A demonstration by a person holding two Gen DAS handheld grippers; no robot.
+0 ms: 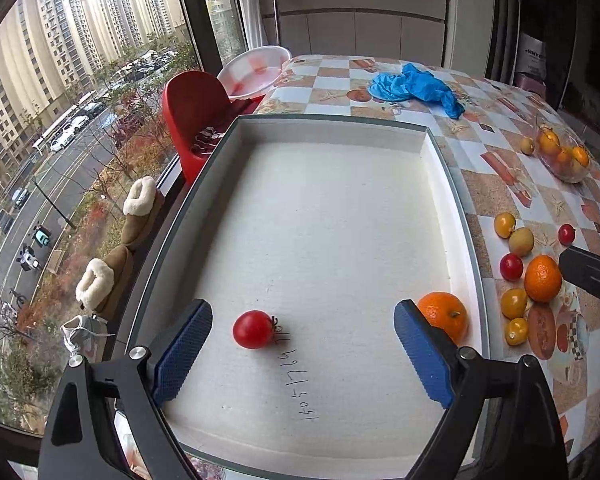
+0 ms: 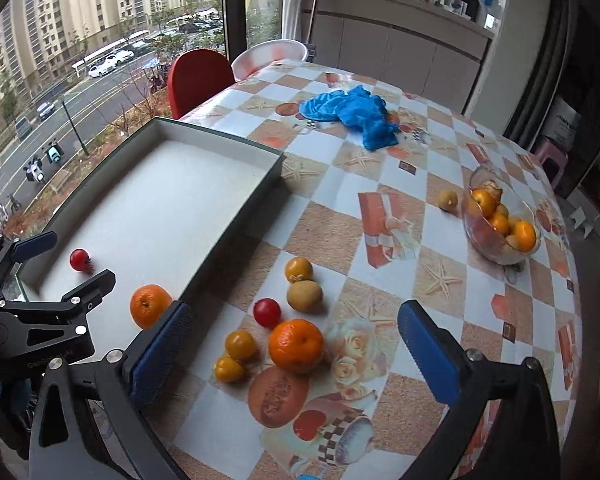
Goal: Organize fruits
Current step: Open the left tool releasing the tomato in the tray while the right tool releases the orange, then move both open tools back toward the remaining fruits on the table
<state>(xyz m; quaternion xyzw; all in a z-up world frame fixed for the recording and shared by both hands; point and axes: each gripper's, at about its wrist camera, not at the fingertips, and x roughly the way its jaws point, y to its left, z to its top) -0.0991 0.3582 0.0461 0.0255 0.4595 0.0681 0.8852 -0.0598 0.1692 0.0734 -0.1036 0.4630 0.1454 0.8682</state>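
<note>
A shallow white tray (image 1: 456, 200) with a dark rim lies on the checked tablecloth. In it rest a red tomato (image 1: 254, 329) and an orange (image 1: 446, 315). My left gripper (image 1: 302, 356) hangs open over the tray's near end, the tomato loose between its blue pads, the orange just outside the right pad. My right gripper (image 2: 294, 350) stands open above loose fruit on the cloth: an orange (image 2: 296, 345), a red tomato (image 2: 267, 312), yellow tomatoes (image 2: 240, 345) and a brownish fruit (image 2: 304, 295). Nothing is gripped. The tray (image 2: 236, 216), its tomato (image 2: 79, 259) and orange (image 2: 150, 305) lie left.
A glass bowl (image 2: 500, 220) of oranges stands at the table's right, one small yellow fruit (image 2: 448, 199) beside it. A crumpled blue cloth (image 2: 352, 114) lies at the far side. A red chair (image 2: 198, 78) and a window are beyond the tray's left edge.
</note>
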